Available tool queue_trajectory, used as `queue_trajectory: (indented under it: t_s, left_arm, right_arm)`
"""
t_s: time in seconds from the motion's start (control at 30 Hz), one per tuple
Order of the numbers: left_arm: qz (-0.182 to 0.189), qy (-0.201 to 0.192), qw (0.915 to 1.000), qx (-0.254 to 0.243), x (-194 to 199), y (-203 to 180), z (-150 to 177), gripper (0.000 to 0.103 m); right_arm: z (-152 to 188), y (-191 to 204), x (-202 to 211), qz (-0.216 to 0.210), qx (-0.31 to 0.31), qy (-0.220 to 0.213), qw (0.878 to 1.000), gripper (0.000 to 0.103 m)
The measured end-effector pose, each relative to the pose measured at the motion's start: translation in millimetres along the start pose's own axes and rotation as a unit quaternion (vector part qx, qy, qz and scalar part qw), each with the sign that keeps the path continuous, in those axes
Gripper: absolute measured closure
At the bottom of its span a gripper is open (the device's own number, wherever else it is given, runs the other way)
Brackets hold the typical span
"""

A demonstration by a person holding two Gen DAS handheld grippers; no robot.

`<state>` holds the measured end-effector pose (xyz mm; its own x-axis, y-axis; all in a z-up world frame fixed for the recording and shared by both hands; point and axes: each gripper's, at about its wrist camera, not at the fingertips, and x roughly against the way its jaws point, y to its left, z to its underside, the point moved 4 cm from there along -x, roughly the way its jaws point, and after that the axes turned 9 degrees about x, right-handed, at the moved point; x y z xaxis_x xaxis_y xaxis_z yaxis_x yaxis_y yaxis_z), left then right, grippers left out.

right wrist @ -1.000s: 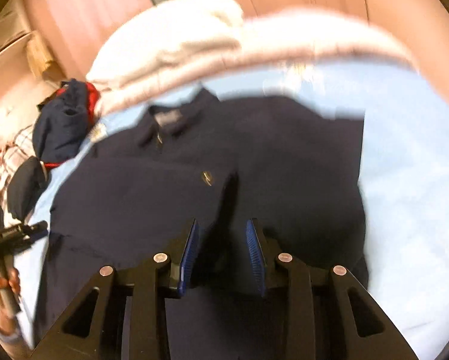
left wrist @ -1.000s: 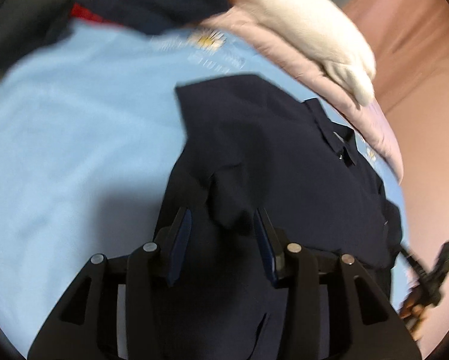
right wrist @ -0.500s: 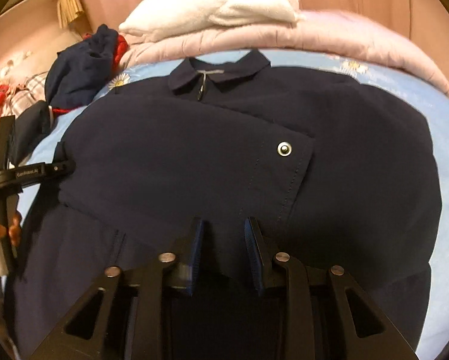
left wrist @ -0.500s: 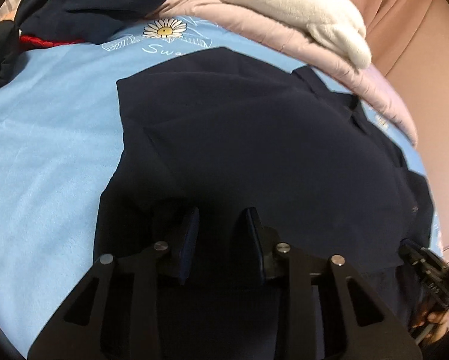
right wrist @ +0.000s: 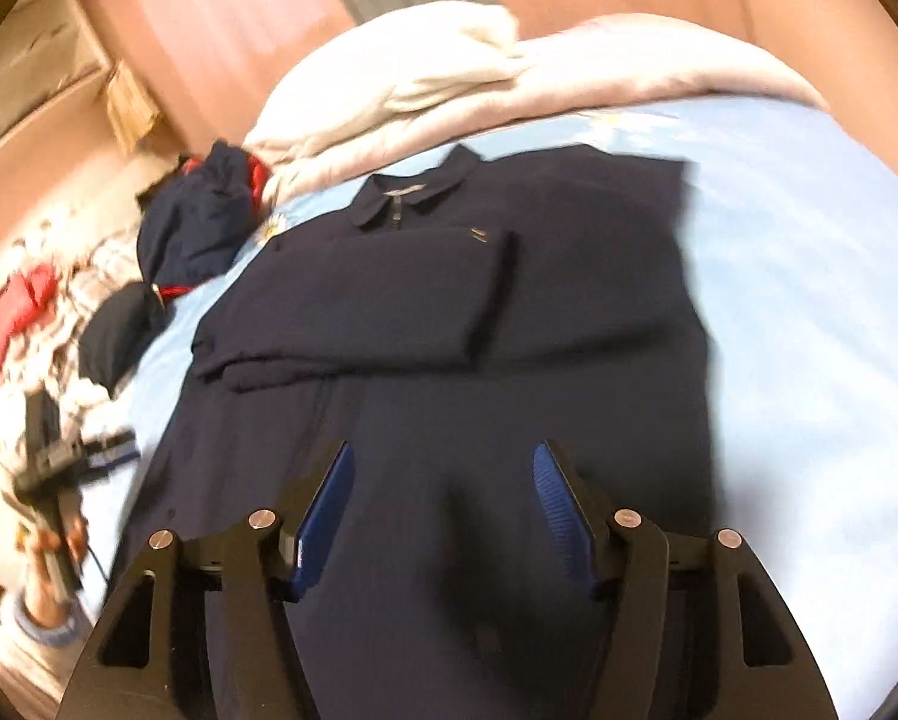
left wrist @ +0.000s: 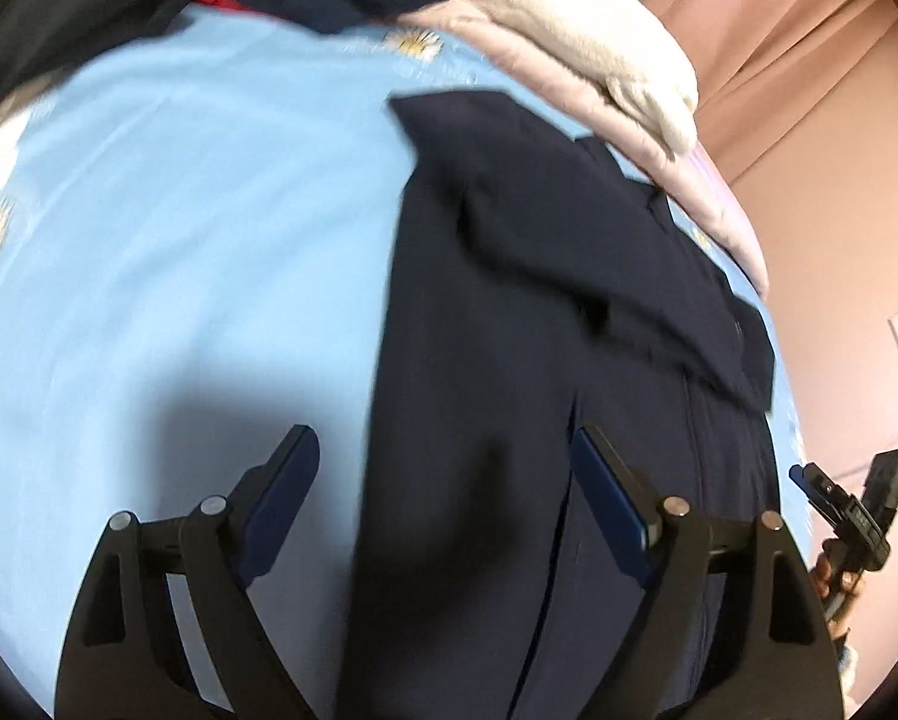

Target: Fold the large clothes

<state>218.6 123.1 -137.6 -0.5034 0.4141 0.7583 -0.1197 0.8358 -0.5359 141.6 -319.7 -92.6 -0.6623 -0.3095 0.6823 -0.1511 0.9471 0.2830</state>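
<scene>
My left tongs (left wrist: 443,480) hang over the near part of the dark navy collared jacket (right wrist: 449,312), jaws spread wide and opening, with nothing pinched between the blue pads. One finger (left wrist: 287,474) sits over bare sheet, the other over the cloth, and the jacket's straight edge runs up between them.

My right tongs (right wrist: 443,504) are also opening, jaws well apart above the jacket's lower front, gripping nothing; the fabric lies loose beneath them.

The jacket lies flat on the light blue bed sheet with daisy prints (left wrist: 179,240), collar pointing away from me toward the pillows. One sleeve is folded across the chest, its cuff end lying near the middle of the front.

Beyond the collar, a cream fleece blanket (right wrist: 425,72) is heaped on a pale pink quilt (right wrist: 658,72) at the head of the bed. A crumpled navy garment with red trim (right wrist: 197,228) lies on the sheet to one side of the collar, apart from the jacket.

In the left wrist view my right tongs (left wrist: 844,510) show at the far edge, a hand (left wrist: 832,576) beneath them. In the right wrist view my left tongs (right wrist: 65,456) appear blurred beside the bed.
</scene>
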Motion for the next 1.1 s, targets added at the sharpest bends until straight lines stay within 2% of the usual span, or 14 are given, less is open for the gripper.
queue_trajectory:
  t_s: [0.13, 0.3, 0.37, 0.53, 0.67, 0.8, 1.1]
  left_arm:
    - [0.032, 0.038, 0.9985, 0.020, 15.5, 19.1, 44.3, 0.017]
    - [0.082, 0.063, 0.9944, 0.020, 33.2, 16.4, 81.8, 0.017]
    - [0.114, 0.080, 0.9898, 0.032, 34.8, 14.7, 91.9, 0.017]
    - [0.136, 0.094, 0.9854, 0.042, 42.7, 13.8, 111.0, 0.017]
    - [0.164, 0.106, 0.9792, 0.055, 49.0, 14.0, 125.0, 0.017]
    - [0.172, 0.106, 0.9779, 0.053, 50.8, 12.2, 128.6, 0.017]
    - [0.203, 0.125, 0.9691, 0.064, 21.7, -8.5, 99.4, 0.017]
  right_arm:
    - [41.7, -25.0, 21.0, 0.022, -0.050, 0.021, 0.998, 0.039]
    - [83.3, -43.1, 36.4, 0.026, -0.106, 0.032, 0.994, 0.039]
    - [93.3, -45.7, 39.7, 0.015, -0.122, 0.032, 0.992, 0.039]
    - [109.0, -41.3, 47.6, -0.020, -0.142, 0.030, 0.989, 0.039]
    - [124.3, -34.7, 48.4, -0.085, -0.154, 0.051, 0.983, 0.039]
    - [131.6, -27.1, 45.2, -0.126, -0.154, 0.051, 0.979, 0.038]
    - [106.7, -21.7, 15.1, -0.142, -0.160, 0.043, 0.976, 0.038]
